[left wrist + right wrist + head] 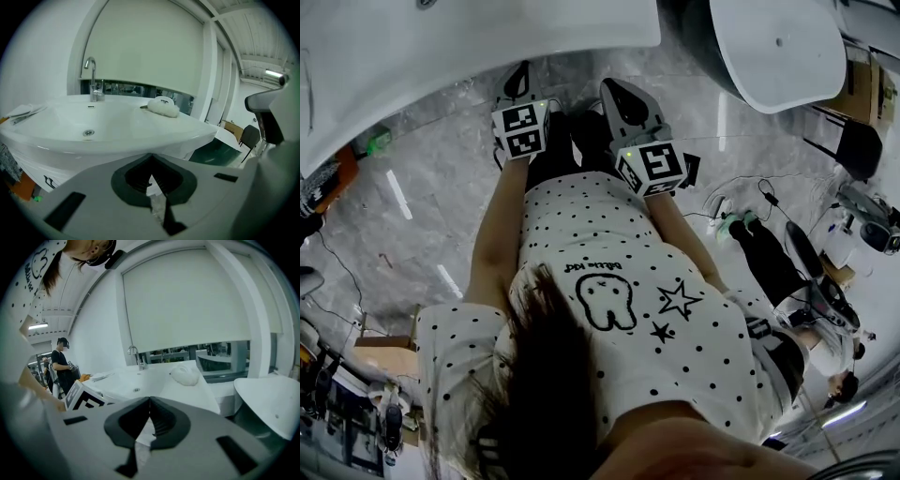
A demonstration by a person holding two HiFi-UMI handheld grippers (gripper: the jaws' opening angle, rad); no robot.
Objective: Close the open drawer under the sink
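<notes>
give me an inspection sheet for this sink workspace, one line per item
surface: white sink, basin bare; grey marble floor below
job's things: drawer, nothing seen in any view
clutter: white lump, maybe a cloth, on the sink rim right of the faucet; papers at its left edge
grippers: left gripper and right gripper both shut, nothing between the fingers
cables: loose cables on the floor at the person's right
surroundings: second white basin; bystander; chair
</notes>
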